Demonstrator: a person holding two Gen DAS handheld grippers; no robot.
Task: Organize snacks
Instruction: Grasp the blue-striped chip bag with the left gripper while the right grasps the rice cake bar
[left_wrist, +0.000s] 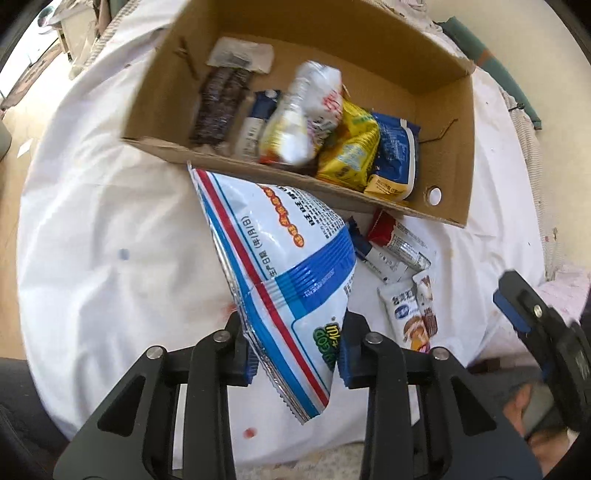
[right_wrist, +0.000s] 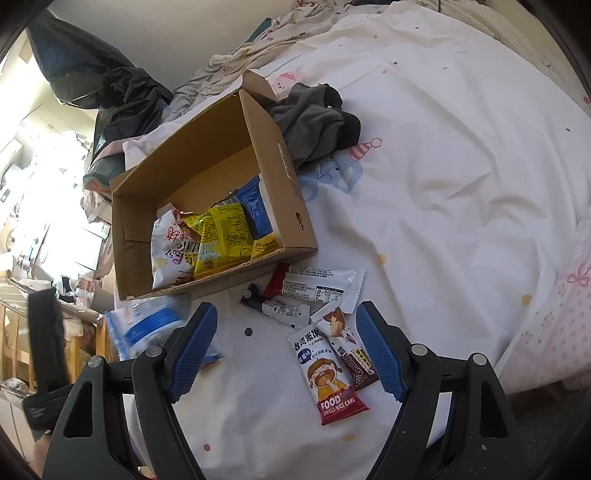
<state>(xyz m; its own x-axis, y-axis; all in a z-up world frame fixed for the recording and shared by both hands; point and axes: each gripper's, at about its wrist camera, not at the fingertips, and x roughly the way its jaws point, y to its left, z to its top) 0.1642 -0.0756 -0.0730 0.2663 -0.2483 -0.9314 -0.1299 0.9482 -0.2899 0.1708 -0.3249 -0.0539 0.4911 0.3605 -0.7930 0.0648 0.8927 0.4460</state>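
White bedsheet (right_wrist: 443, 184) carries a cardboard box (right_wrist: 291, 206) of snacks. Left gripper (left_wrist: 295, 350) pinches a big white-blue snack bag (left_wrist: 280, 266); right gripper (right_wrist: 284, 350) stands wide open, empty.

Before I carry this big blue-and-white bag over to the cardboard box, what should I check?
1. Grip on the blue-and-white snack bag: left gripper jaws pinch its lower end. Ok.
2. Bag lifted clear of the bed sheet: cannot tell.
3. Room in the cardboard box: bare floor behind the packets. Ok.
4. Box top open: flaps stand clear. Ok.
5. Right gripper out of the path: open, empty, over the rice cake packet. Ok.
6. Sorting complete: small packets lie on the sheet. Not ok.
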